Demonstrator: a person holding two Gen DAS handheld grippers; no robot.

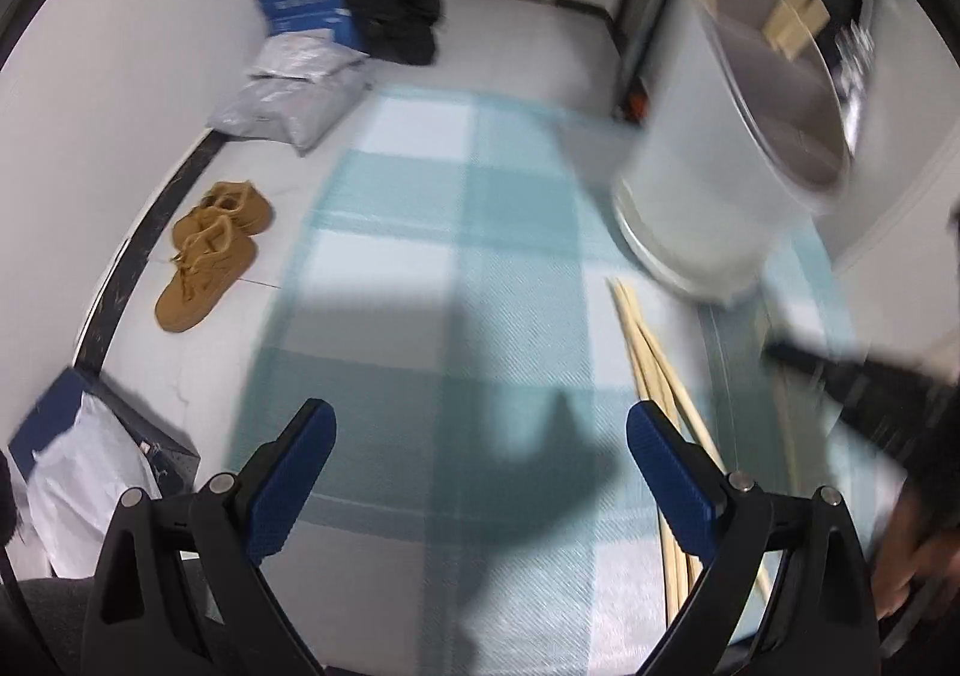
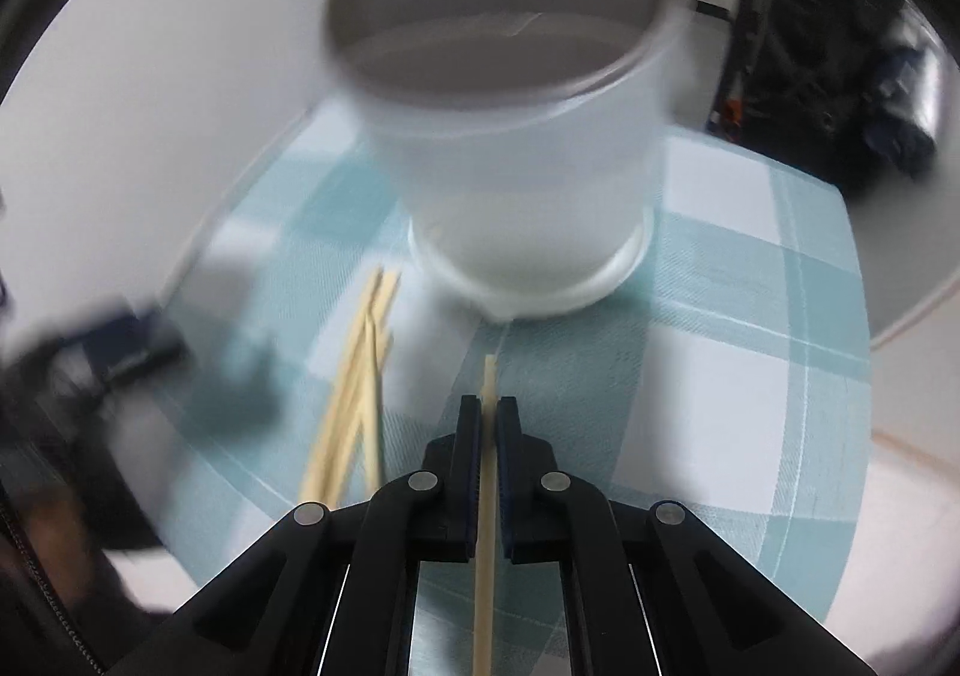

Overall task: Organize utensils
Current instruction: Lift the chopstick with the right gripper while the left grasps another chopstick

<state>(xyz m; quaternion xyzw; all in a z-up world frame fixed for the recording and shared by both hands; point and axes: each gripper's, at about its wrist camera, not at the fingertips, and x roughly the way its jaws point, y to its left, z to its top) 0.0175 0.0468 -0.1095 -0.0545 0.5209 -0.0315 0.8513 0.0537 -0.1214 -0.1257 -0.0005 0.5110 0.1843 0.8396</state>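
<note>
Your biggest landmark is the blue-and-white checked mat (image 1: 420, 268) spread on the floor, running away from you toward the far wall. On it stands the white container (image 2: 522, 184), upright, its wide mouth facing up, with a few pale wooden utensil ends (image 1: 795, 19) leaning out over its rim. In the left wrist view it sits at the upper right; in the right wrist view it stands straight ahead of the jaws, blurred.

Loose chopsticks (image 2: 354, 382) lie flat on the mat in a rough bundle, their long axes running from near you toward the container's base, tips fanning slightly at the far end. In the left wrist view they lie just beside your left gripper's right-hand finger and pass partly behind it.

Your right gripper (image 2: 489, 412) has its jaws pressed nearly together, pinching a single chopstick (image 2: 487, 496). That stick runs lengthwise straight down the gap between the pads, in line with the fingers: its far tip pokes out past the fingertips toward the container, and the rest trails back toward the camera.

Your left gripper (image 1: 480, 436) hangs over the mat with its jaws spread wide and nothing between the blue pads (image 1: 288, 472); only mat and shadow show in the gap.

Off the mat on the left lie a pair of tan shoes (image 1: 210, 256), grey plastic bags (image 1: 294, 100) and a blue box (image 1: 312, 13) by the wall.
</note>
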